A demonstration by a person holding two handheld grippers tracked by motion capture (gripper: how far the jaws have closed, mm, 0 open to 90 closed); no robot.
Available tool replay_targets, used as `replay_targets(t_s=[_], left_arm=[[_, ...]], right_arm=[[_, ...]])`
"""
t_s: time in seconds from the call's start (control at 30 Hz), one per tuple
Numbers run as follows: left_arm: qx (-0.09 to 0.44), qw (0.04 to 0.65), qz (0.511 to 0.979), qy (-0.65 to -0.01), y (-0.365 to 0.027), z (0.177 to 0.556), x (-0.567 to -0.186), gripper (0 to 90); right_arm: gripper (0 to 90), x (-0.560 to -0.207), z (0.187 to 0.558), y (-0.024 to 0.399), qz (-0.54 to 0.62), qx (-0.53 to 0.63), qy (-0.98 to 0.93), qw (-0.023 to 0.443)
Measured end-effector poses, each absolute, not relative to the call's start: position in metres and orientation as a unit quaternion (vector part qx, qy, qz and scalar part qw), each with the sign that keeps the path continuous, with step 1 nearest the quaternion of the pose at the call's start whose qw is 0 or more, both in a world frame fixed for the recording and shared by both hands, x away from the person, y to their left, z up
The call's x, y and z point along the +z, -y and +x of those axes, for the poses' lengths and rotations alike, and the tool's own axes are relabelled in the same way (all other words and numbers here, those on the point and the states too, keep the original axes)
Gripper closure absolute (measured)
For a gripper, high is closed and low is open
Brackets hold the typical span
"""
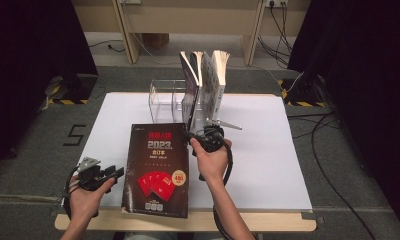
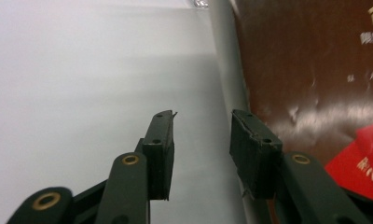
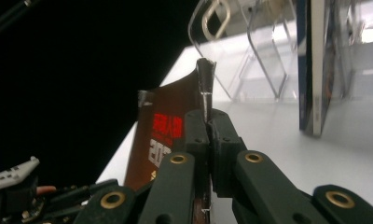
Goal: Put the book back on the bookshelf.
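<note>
Rt gripper pinching far rt corner of dark book; lt gripper free beside it.

High view: book point(image 1: 157, 170) lies near-centre on white table point(image 1: 268, 165), clear rack point(image 1: 165, 100) w/ upright books point(image 1: 208, 82) beyond. Right gripper point(image 1: 192, 136) at its far rt corner, left gripper point(image 1: 119, 173) near left.
Left gripper view: jaws spread, nothing between.
Right gripper view: jaws pressed on cover edge. I judge it heavy, floppy, glossy; I'd grip the spine.

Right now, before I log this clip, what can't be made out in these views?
- Dark book: its small cover print is too small in the high view and cut off by the frame edge in the left gripper view.
- Right gripper, shut on the dark book's edge: the jaws cover the pinched part in the right gripper view.
- Clear plastic rack: the upright books hide its right compartments in the high view.
</note>
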State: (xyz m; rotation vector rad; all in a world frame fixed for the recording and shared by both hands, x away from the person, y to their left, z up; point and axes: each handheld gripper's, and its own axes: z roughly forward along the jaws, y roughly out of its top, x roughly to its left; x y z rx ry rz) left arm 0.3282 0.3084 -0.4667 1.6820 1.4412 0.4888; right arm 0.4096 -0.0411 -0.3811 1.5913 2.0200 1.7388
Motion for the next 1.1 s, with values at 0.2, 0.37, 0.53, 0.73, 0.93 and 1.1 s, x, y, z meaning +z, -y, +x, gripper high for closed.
replay_targets(t_s=[0.2, 0.37, 0.53, 0.73, 0.93, 1.1], left_arm=[[0.197, 0.422, 0.671, -0.577, -0.309, 0.328, -0.467, 58.8], [0.199, 0.423, 0.672, -0.575, -0.309, 0.328, -0.467, 58.8], [0.197, 0.424, 0.671, -0.575, -0.307, 0.329, -0.468, 58.7], [0.200, 0.426, 0.670, -0.574, -0.307, 0.328, -0.466, 58.6], [0.198, 0.427, 0.670, -0.574, -0.308, 0.328, -0.467, 58.5], [0.200, 0.427, 0.670, -0.574, -0.308, 0.329, -0.467, 58.6]], right_arm=[[88.1, -0.367, 0.408, 0.045, 0.506, 0.584, -0.634, 0.039], [88.1, -0.357, 0.409, 0.042, 0.500, 0.580, -0.638, 0.074], [88.1, -0.350, 0.409, 0.041, 0.490, 0.590, -0.635, 0.091], [88.1, -0.334, 0.405, 0.031, 0.472, 0.607, -0.626, 0.129], [88.1, -0.319, 0.408, 0.021, 0.466, 0.614, -0.616, 0.164], [88.1, -0.312, 0.413, 0.019, 0.467, 0.612, -0.609, 0.189]])
